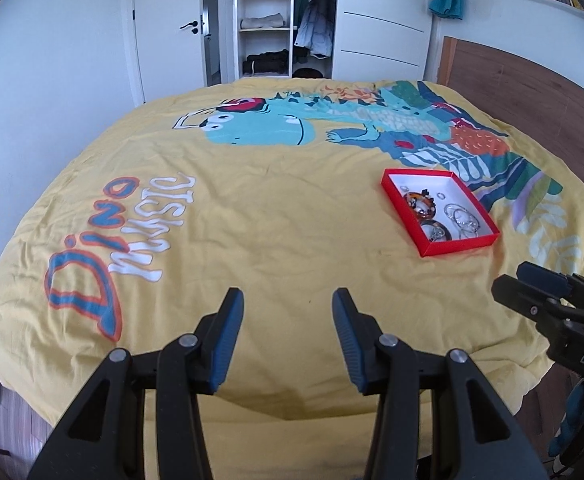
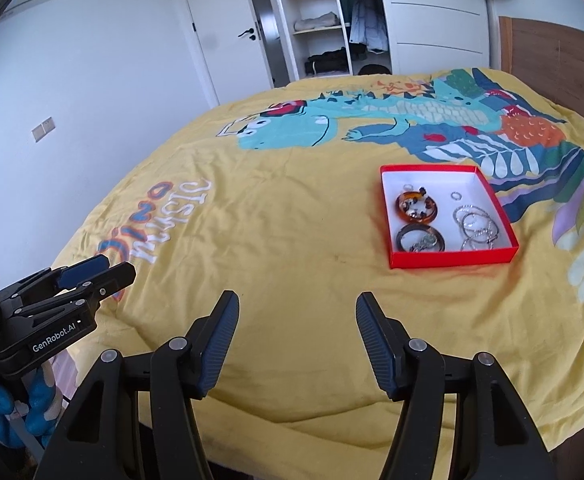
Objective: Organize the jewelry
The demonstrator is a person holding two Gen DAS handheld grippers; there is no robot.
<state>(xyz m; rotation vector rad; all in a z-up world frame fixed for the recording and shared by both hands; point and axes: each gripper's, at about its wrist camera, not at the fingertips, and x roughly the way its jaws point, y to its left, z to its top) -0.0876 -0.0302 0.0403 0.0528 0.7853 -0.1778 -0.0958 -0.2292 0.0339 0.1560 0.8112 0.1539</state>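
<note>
Left wrist view: the left gripper [image 1: 287, 336] hangs over bare yellow duvet [image 1: 275, 220], jaws spread wide, nothing between them.
Right wrist view: the right gripper [image 2: 298, 340] is likewise spread and empty, low over the near edge of the bed.
Red box: the shallow red box [image 2: 452, 258] lies on the duvet at about one o'clock from the right gripper, well apart from both tools; from the left view the same box [image 1: 458, 246] sits at about two o'clock.
Contents: an amber bangle [image 2: 416, 204] at the box's ten o'clock, a dark bangle [image 2: 420, 238] just below it at seven o'clock with a small pendant or chain piece inside it, a heap of thin silver bangles [image 2: 478, 226] at four o'clock, and a small ring [image 2: 456, 196] near the middle top.
Loose pieces: none visible on the duvet outside the box.
Step in hand: probably the very end, or the very start; everything visible already lies inside the box.
Next move: if sorting goes on, the right gripper must travel forward toward one o'clock and close narrowly on a thin, slippery hoop.
</note>
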